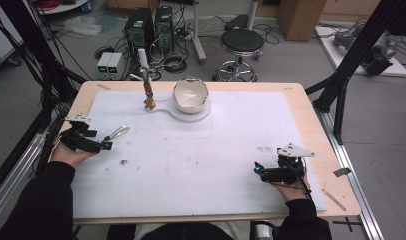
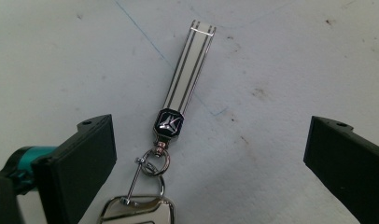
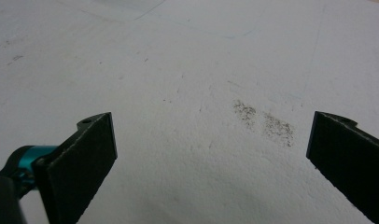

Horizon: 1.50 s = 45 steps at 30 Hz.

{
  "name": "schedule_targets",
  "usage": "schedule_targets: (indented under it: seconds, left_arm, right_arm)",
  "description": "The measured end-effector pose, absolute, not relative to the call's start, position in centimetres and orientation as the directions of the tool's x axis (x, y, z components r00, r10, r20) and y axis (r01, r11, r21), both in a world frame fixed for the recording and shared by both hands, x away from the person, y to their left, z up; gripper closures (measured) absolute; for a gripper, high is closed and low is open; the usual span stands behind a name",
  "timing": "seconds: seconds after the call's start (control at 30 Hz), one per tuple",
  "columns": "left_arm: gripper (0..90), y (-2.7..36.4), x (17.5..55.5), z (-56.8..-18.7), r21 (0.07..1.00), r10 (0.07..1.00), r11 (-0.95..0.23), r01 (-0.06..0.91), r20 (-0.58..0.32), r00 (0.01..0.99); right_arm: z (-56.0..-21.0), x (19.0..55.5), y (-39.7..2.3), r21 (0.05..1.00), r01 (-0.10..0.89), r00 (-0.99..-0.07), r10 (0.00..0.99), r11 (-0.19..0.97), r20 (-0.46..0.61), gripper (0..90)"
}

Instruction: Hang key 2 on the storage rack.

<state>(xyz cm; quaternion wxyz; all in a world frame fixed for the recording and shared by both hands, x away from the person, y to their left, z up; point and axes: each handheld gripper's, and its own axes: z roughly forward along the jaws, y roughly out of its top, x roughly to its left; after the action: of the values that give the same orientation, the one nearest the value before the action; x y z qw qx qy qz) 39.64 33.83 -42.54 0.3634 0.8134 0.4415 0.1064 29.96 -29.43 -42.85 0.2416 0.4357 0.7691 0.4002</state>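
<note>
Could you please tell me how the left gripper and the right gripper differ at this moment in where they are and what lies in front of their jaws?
The left gripper, black with two jaws, sits at the table's left edge, while the right gripper sits near the front right. A silver key fob on a white striped strap lies flat between the left gripper's jaws; the right gripper's jaws frame only the bare white table mat with faint smudges. Both stand wide open, gripping nothing.

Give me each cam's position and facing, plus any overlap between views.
High view: above the person's side, looking forward and down at the table; forearms, left gripper, right gripper.
Left gripper view: rides the left gripper, looking down at the keychain; open jaws.
Right gripper view: rides the right gripper, facing bare mat; open jaws.
Shared: keychain, high and left views.
</note>
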Motion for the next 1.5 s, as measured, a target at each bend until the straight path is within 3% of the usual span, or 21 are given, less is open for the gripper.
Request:
schedule_targets:
  seconds: [0.3, 0.33, 0.57, 0.77, 0.93, 1.03, 1.13, 1.17, 1.37, 1.5]
  left_arm:
    - [3.0, 32.5, 42.0, -42.5, 0.636, 0.794, -0.396, 0.662, -0.125, 0.595]
    - [7.7, 32.4, 42.2, -42.5, 0.633, 0.794, -0.4, 0.663, -0.122, 0.596]
    - [9.9, 31.1, 43.6, -42.7, 0.605, 0.783, -0.435, 0.667, -0.111, 0.612]
    - [17.9, 30.1, 44.8, -42.8, 0.581, 0.786, -0.45, 0.678, -0.104, 0.61]
    - [38.0, 30.0, 45.0, -42.7, 0.581, 0.807, -0.451, 0.678, -0.059, 0.587]
    - [43.7, 29.9, 44.9, -42.8, 0.585, 0.82, -0.454, 0.672, -0.021, 0.572]
    - [58.3, 29.8, 44.9, -42.7, 0.591, 0.831, -0.448, 0.671, -0.002, 0.557]
    - [71.9, 29.9, 44.9, -42.7, 0.592, 0.827, -0.446, 0.672, -0.014, 0.561]
    - [74.3, 30.4, 44.7, -42.2, 0.562, 0.843, -0.431, 0.706, -0.03, 0.537]
    - [74.4, 30.9, 43.9, -40.6, 0.615, 0.842, -0.412, 0.673, -0.026, 0.539]
  right_arm:
    - [-42.9, 30.1, -29.2, 0.824, 0.473, -0.511, 0.859, 0.312, -0.032, 0.7]
    - [-42.9, 30.1, -29.3, 0.824, 0.472, -0.509, 0.86, 0.312, -0.033, 0.7]
    - [-42.9, 30.1, -29.3, 0.826, 0.473, -0.507, 0.862, 0.306, -0.029, 0.8]
    - [-42.8, 30.0, -29.2, 0.827, 0.468, -0.509, 0.86, 0.312, -0.036, 0.7]
    - [-42.8, 29.9, -29.2, 0.827, 0.47, -0.507, 0.862, 0.309, -0.034, 0.7]
    - [-42.8, 29.8, -29.3, 0.827, 0.467, -0.506, 0.861, 0.312, -0.04, 0.8]
    - [-42.8, 29.7, -29.4, 0.831, 0.465, -0.502, 0.864, 0.306, -0.037, 0.8]
    - [-42.8, 29.6, -29.4, 0.829, 0.468, -0.502, 0.864, 0.305, -0.034, 0.8]
    - [-42.8, 29.7, -29.4, 0.831, 0.462, -0.508, 0.86, 0.311, -0.039, 0.8]
    - [-42.8, 29.8, -29.6, 0.838, 0.454, -0.509, 0.86, 0.301, -0.033, 0.8]
